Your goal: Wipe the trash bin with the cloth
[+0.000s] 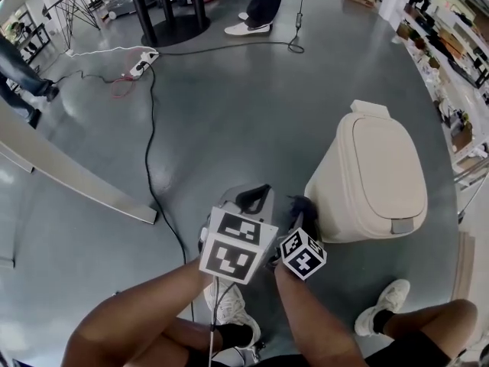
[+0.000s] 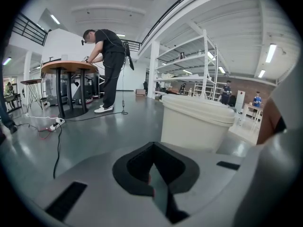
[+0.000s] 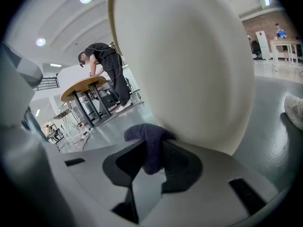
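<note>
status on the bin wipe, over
Right gripper shut on dark purple cloth, pressed to side of cream plastic trash bin. Left gripper shut, empty, off the bin. Nothing blocking.

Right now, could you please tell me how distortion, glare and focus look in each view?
Head view: fisheye curves the floor, which carries a soft sheen; the bin is sharp. Left gripper view: dark round vignette, bowed shelves, bright ceiling strips. Right gripper view: the bin bulges hugely and looks slightly soft; the cloth looks dark.
</note>
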{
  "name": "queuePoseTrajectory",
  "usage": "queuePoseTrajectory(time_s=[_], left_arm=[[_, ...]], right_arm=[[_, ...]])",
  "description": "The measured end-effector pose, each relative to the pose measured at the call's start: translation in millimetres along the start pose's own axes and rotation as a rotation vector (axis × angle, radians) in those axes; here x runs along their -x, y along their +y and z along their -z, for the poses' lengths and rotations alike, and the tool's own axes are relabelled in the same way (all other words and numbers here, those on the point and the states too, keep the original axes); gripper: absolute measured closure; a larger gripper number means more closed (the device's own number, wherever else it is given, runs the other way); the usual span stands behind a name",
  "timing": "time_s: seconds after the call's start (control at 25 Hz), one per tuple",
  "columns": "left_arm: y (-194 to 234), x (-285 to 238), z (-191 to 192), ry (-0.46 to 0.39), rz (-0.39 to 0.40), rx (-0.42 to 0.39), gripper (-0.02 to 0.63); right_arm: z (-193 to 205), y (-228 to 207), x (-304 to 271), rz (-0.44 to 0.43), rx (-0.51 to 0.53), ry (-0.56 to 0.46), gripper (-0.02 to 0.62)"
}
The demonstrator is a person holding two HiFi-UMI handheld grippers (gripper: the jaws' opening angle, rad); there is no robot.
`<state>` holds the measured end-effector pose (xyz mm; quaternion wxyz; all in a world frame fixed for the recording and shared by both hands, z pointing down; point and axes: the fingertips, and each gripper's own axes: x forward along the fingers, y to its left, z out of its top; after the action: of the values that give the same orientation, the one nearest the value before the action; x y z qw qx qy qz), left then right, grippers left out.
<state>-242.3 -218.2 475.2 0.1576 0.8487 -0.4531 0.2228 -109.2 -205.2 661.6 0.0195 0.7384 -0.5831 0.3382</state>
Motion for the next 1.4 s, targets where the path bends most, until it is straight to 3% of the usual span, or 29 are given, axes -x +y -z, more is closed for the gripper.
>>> queuePoseTrajectory(time_s=[0.4,0.64,0.92,1.12,1.4], left_arm=[[18,8,-11,-0.017,-0.056,0.032,0.606],[18,13,-14,-0.032,-0.06,0.035,0.606],[22,14,-13,-0.029,-0.061,0.029,0.606],[20,14,-9,-0.022,-0.054,0.026,0.606],[22,11,-1,0.001,-0.056,0.026,0.606]], right_arm=[[-122,88,48,-0.191,-0.103,-0.288,0.503],[-167,94,59,-0.204,-0.197,-0.38,0.503],[-156,82,41,-0.153,-0.153,-0.346,0.503],[-125,70,22,-0.111,-0.051,-0.284,0.503],[-91,56,-4,-0.061,-0.032,-0.192,0.503]])
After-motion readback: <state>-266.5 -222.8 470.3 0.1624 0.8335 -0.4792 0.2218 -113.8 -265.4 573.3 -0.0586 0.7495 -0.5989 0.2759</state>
